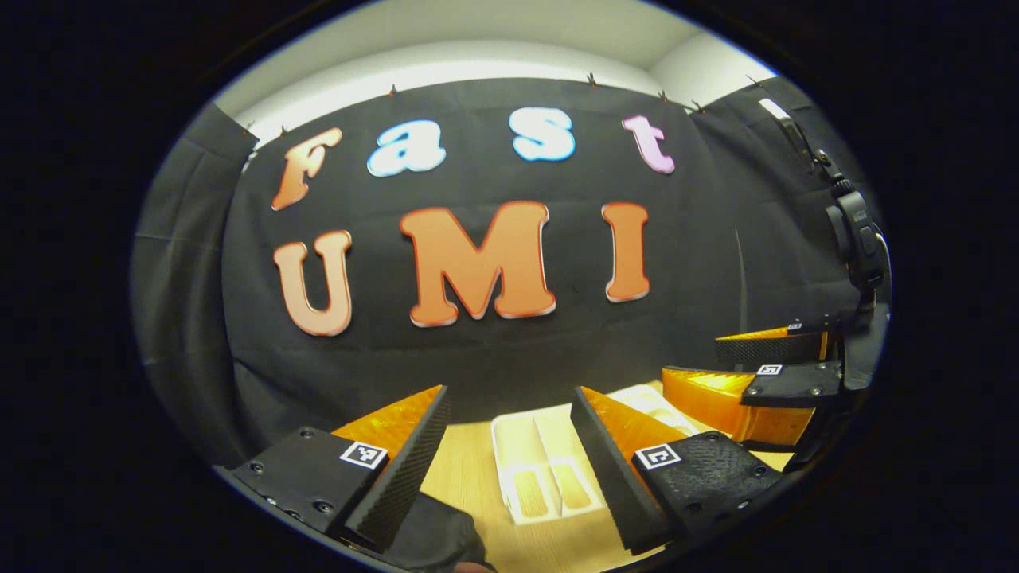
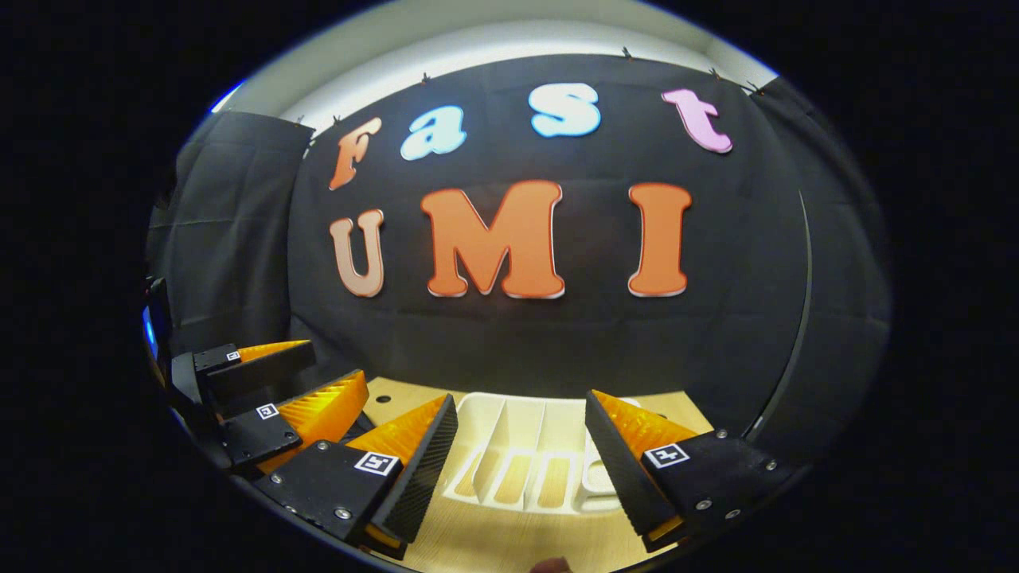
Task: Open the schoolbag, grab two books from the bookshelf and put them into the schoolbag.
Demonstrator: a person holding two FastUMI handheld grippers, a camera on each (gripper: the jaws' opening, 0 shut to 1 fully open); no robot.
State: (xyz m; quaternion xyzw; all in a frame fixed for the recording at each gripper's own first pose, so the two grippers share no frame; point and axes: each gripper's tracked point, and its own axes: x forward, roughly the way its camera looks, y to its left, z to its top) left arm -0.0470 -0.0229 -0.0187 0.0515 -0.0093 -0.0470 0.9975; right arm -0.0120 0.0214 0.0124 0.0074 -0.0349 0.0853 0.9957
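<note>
A white bookshelf rack (image 1: 529,465) with upright dividers stands on the wooden table (image 1: 466,477), just beyond my left gripper (image 1: 509,394), which is open with nothing between its fingers. In the right gripper view the same rack (image 2: 521,454) lies straight ahead of my right gripper (image 2: 521,398), also open and holding nothing. The slots that show have bare wood behind them. A dark fabric lump (image 1: 434,529) sits under my left finger; I cannot tell what it is. The right gripper (image 1: 692,360) hangs to the right, and the left gripper (image 2: 334,362) to the left.
Black cloth walls close the table off at the back and on both sides. A dark device on a stand (image 1: 856,231) rises at the far right in the left gripper view. Bare wood (image 2: 478,541) shows in front of the rack.
</note>
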